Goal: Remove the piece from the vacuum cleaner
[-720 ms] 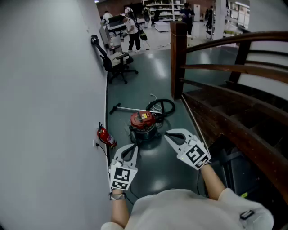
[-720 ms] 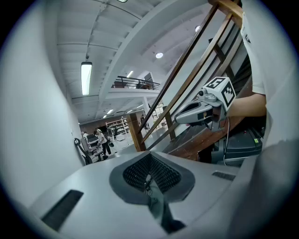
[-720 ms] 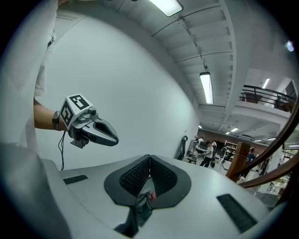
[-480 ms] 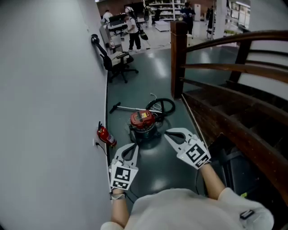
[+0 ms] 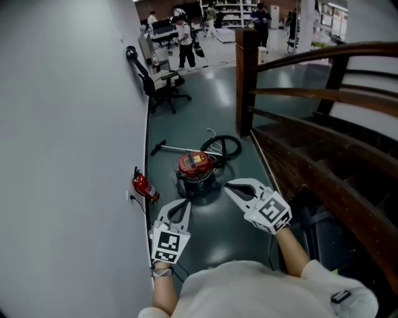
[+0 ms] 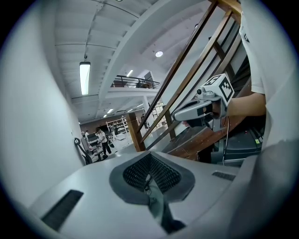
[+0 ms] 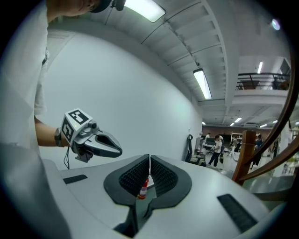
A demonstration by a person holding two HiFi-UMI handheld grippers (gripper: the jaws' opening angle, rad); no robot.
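Vacuum sits on floor ahead, between left gripper and right gripper, both shut and empty; right looks marginally nearer.

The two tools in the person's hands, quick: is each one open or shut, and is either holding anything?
Left tool: closed, holding nothing.
Right tool: closed, holding nothing.

Place: we take this for an open workplace hall.
Evidence: office chair and shelving beyond the wooden staircase.
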